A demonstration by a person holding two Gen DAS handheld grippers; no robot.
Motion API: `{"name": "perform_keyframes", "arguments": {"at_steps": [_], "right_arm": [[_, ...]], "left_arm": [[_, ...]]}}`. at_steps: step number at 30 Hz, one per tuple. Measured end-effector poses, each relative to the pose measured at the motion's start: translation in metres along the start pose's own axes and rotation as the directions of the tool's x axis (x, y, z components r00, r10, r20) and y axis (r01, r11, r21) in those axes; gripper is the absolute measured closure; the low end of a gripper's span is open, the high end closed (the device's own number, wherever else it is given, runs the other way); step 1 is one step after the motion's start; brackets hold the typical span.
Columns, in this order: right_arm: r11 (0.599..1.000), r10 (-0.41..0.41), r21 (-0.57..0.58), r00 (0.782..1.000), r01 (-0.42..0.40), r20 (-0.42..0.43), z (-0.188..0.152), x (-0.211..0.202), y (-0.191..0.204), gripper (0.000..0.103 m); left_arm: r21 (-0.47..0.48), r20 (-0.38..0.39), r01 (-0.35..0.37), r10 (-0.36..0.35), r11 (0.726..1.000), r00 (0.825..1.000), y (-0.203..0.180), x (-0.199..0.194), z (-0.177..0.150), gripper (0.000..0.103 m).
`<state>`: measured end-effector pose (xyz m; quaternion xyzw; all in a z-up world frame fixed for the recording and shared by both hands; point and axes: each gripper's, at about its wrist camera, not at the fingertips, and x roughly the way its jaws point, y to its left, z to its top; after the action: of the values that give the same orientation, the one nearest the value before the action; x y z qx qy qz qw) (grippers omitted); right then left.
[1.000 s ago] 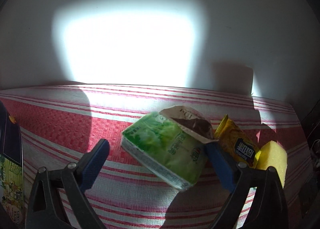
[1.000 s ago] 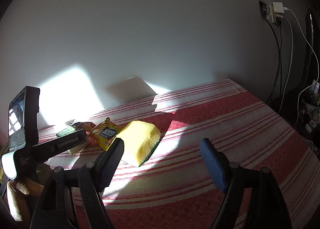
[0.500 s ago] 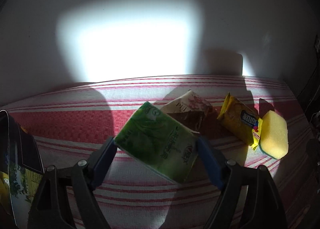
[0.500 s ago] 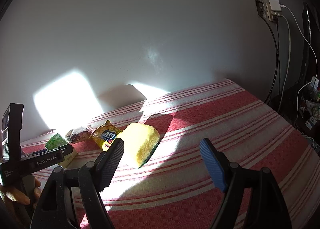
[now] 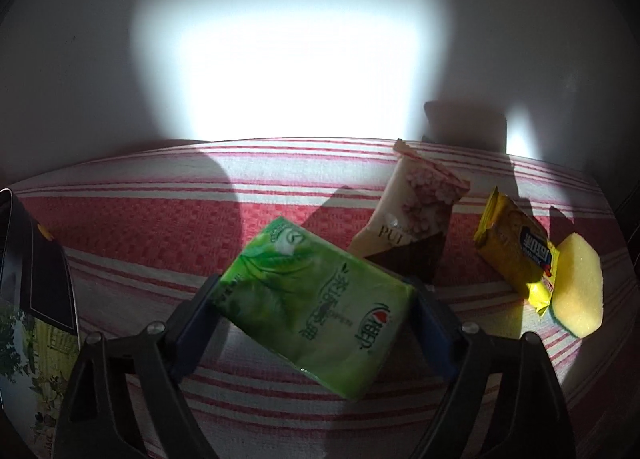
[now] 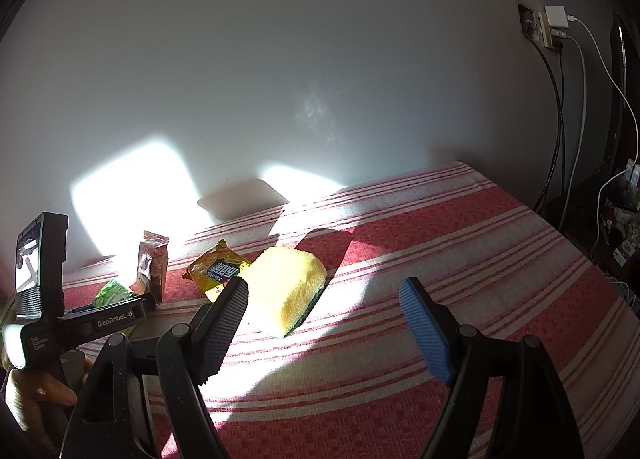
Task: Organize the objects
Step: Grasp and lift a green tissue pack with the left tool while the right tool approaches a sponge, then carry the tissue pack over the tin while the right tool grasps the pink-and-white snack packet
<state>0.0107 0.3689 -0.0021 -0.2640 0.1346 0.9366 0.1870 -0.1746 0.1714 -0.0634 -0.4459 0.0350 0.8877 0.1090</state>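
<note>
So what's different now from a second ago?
The left tool closed around the green packet and carried it off the brown-and-white pouch; its jaws have just eased slightly wider, with the packet between them. The pouch now stands upright instead of lying under the packet. The right tool stayed open and empty; the yellow snack packet and sponge haven't moved.

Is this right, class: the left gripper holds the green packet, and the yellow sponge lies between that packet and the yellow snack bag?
Not quite. In the left wrist view the left gripper does hold the green packet, but the yellow snack bag lies between the packet and the yellow sponge, which sits at the far end of the row, against the bag.
</note>
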Motion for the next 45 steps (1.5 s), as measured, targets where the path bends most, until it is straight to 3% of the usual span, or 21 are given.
{"name": "perform_keyframes", "arguments": {"at_steps": [7,12,14,17,19,22,27,32,34,36,38,39,42,45], "right_arm": [[0.998,0.047,-0.043,0.999,-0.046,0.025,-0.002,-0.005,0.01,0.023],[0.988,0.116,-0.104,0.992,-0.111,0.05,-0.005,-0.01,0.033,0.023],[0.984,0.145,-0.114,0.989,-0.14,0.036,-0.004,-0.006,0.047,0.023],[0.977,0.164,-0.142,0.986,-0.159,0.029,0.002,0.002,0.078,0.023],[0.973,0.181,-0.145,0.983,-0.179,-0.001,0.008,0.016,0.099,0.023],[0.972,0.197,-0.123,0.979,-0.202,-0.054,0.014,0.043,0.13,0.023],[0.979,0.154,-0.109,0.974,-0.173,-0.168,0.016,0.094,0.163,0.023],[0.987,0.025,-0.149,0.973,-0.06,-0.229,0.021,0.131,0.178,0.023],[0.986,0.03,-0.149,0.965,-0.071,-0.26,0.021,0.142,0.185,0.024],[0.981,0.017,-0.179,0.946,-0.079,-0.323,0.019,0.155,0.196,0.03],[0.974,0.005,-0.213,0.95,-0.075,-0.311,0.017,0.155,0.202,0.055],[0.972,0.005,-0.221,0.952,-0.076,-0.307,0.016,0.154,0.204,0.06],[0.975,0.061,-0.184,0.949,-0.123,-0.308,0.013,0.149,0.195,0.062],[0.969,0.196,-0.1,0.95,-0.226,-0.244,0.014,0.131,0.181,0.063]], "left_arm": [[0.003,0.019,0.024,-0.024,1.0,1.0,0.024,-0.026,-0.026,0.016],[0.078,0.13,-0.006,-0.004,0.997,0.991,0.039,-0.064,-0.052,0.016],[0.078,0.188,0.031,-0.045,0.996,0.981,0.049,-0.087,-0.06,0.016],[0.073,0.29,0.091,-0.109,0.993,0.951,0.069,-0.121,-0.068,0.016],[0.063,0.347,0.083,-0.1,0.995,0.933,0.079,-0.136,-0.068,0.016],[0.047,0.388,0.041,-0.056,0.998,0.92,0.098,-0.147,-0.066,0.016],[0.021,0.41,-0.018,0.008,1.0,0.912,0.128,-0.155,-0.062,0.016],[0.0,0.426,-0.085,0.077,0.996,0.901,0.148,-0.162,-0.06,0.016],[-0.008,0.423,-0.083,0.078,0.997,0.903,0.154,-0.162,-0.058,0.015],[-0.019,0.421,-0.08,0.08,0.997,0.904,0.158,-0.162,-0.056,0.015],[-0.025,0.422,-0.084,0.087,0.996,0.902,0.162,-0.161,-0.054,0.015],[-0.029,0.423,-0.086,0.09,0.996,0.902,0.161,-0.159,-0.054,0.015],[-0.032,0.42,-0.096,0.1,0.995,0.902,0.163,-0.157,-0.056,0.015],[-0.047,0.412,-0.1,0.111,0.994,0.905,0.168,-0.155,-0.055,0.015]]}}
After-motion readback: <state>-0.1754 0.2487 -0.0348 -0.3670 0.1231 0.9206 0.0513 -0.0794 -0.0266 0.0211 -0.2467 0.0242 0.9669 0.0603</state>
